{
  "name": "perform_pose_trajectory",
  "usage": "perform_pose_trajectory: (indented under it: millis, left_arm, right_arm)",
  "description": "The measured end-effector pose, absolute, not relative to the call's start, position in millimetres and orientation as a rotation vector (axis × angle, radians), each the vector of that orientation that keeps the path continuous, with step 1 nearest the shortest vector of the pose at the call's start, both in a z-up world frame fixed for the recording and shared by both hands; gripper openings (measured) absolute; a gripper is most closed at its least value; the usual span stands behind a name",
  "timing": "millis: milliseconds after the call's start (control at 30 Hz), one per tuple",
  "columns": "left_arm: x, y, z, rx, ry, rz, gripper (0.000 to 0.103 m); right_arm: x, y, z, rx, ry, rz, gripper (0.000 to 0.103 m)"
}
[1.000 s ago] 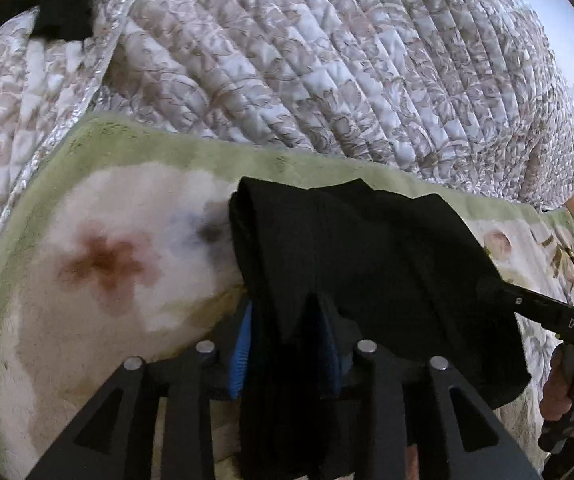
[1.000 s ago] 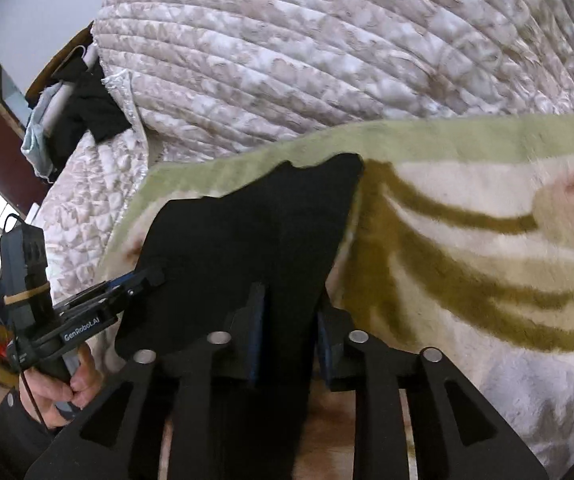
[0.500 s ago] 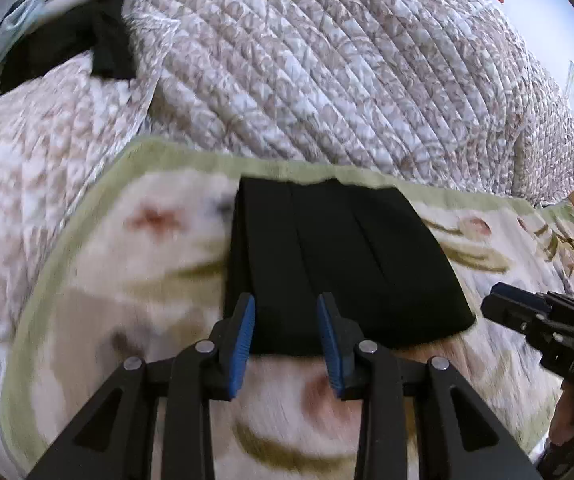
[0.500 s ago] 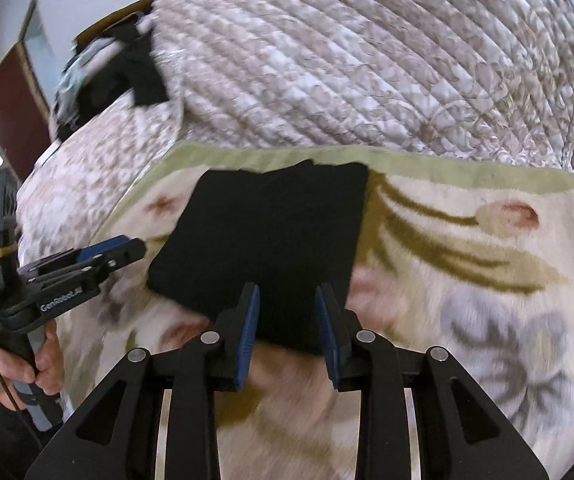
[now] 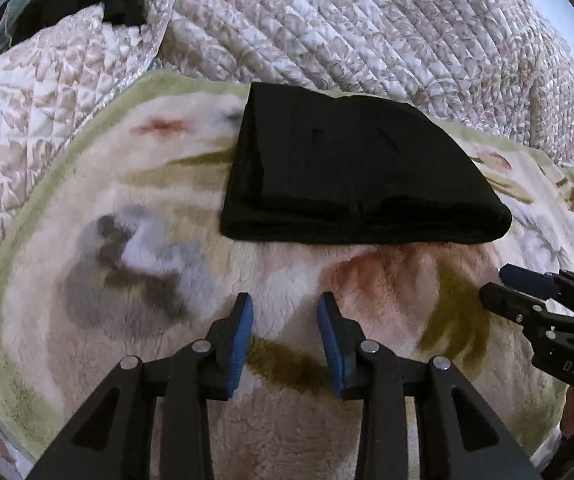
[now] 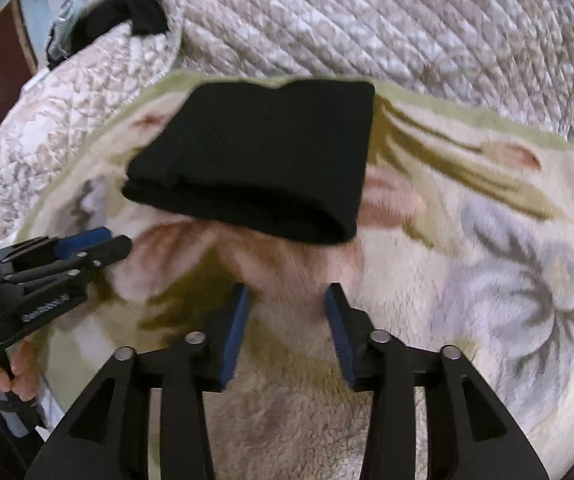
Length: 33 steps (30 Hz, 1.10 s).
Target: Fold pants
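Observation:
The black pants (image 5: 351, 168) lie folded into a flat rectangle on the fleece blanket (image 5: 167, 280); they also show in the right wrist view (image 6: 263, 160). My left gripper (image 5: 286, 304) is open and empty, hovering over the blanket a little short of the pants' near edge. My right gripper (image 6: 287, 298) is open and empty too, just short of the pants' near right corner. Each gripper shows in the other's view: the right one at the right edge (image 5: 527, 292), the left one at the left edge (image 6: 87, 246).
The blanket (image 6: 487, 240), cream with flower prints and a green border, lies on a quilted bedspread (image 5: 367, 20) that rises behind the pants. A heap of dark and pale clothes (image 6: 107, 12) lies at the far left on the quilt.
Both grippers let go of the pants, opened and drew back toward me. The pants now lie flat and folded on the blanket.

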<state>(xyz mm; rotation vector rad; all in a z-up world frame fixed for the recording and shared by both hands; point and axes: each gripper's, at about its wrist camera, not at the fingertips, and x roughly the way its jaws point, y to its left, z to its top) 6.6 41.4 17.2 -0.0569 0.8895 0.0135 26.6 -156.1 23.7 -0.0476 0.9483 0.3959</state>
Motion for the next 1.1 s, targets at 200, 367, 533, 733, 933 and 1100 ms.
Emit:
perform_pose_trajectory:
  millis: [200,367,533,733,933,1100]
  left_arm:
    - [5.6,38.6,15.6,-0.031,0.877,0.014,0.041]
    - [6.9,37.6,15.1,-0.034,0.876,0.007,0.048]
    - [7.8,35.9,14.5,-0.023,0.875,-0.001,0.051]
    - [7.6,34.9,14.0,-0.023,0.875,-0.002,0.052]
    - [8.0,34.9,13.8,-0.024,0.878,-0.009,0.054]
    - [8.3,34.6,13.7,-0.022,0.878,-0.011,0.055]
  right_arm:
    - [28.0,-158.4,20.7,-0.040,0.935,0.396,0.049]
    - [27.3,-158.8,19.3,-0.051,0.925,0.398,0.050]
    - [27.4,-158.5,19.9,-0.047,0.921,0.402,0.050]
    - [26.9,-158.0,19.9,-0.055,0.913,0.401,0.052]
    - [26.5,-157.9,19.5,-0.060,0.905,0.402,0.053]
    - [26.8,-158.1,19.7,-0.063,0.901,0.402,0.053]
